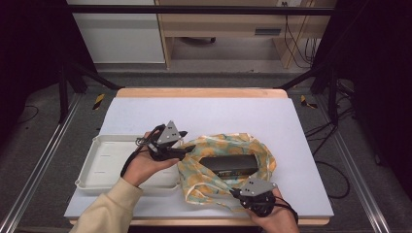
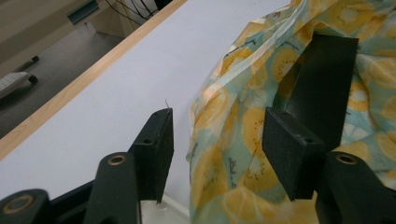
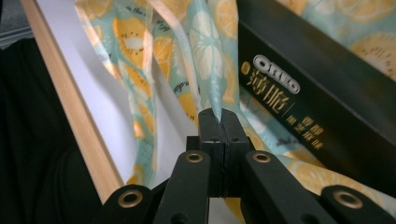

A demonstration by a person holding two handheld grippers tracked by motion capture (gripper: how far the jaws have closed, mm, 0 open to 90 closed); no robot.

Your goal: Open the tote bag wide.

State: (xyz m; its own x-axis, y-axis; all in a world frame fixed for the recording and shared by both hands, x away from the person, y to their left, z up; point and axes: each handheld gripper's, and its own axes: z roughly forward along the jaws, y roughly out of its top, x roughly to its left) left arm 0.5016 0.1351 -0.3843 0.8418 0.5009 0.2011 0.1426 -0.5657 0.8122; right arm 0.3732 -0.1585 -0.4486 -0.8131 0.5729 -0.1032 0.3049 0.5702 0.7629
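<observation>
A teal cloth with yellow fruit print (image 1: 218,167) lies bunched on the white table cover, wrapped loosely around a black Oreo box (image 1: 229,165). In the right gripper view the box (image 3: 322,88) lies on the cloth (image 3: 205,46), and my right gripper (image 3: 218,120) is shut on a fold of the cloth's near edge. That gripper (image 1: 237,193) sits at the table's front edge. My left gripper (image 1: 190,147) is at the cloth's left edge; in its own view it (image 2: 217,142) stands open, with the cloth's edge (image 2: 224,140) between its jaws and the box (image 2: 324,84) beyond.
A white shallow tray (image 1: 104,162) lies at the left of the table under the left hand. The wooden table edge (image 1: 199,92) runs along the back, with floor, cables and cabinets beyond. Bare white cover (image 1: 194,114) stretches behind the cloth.
</observation>
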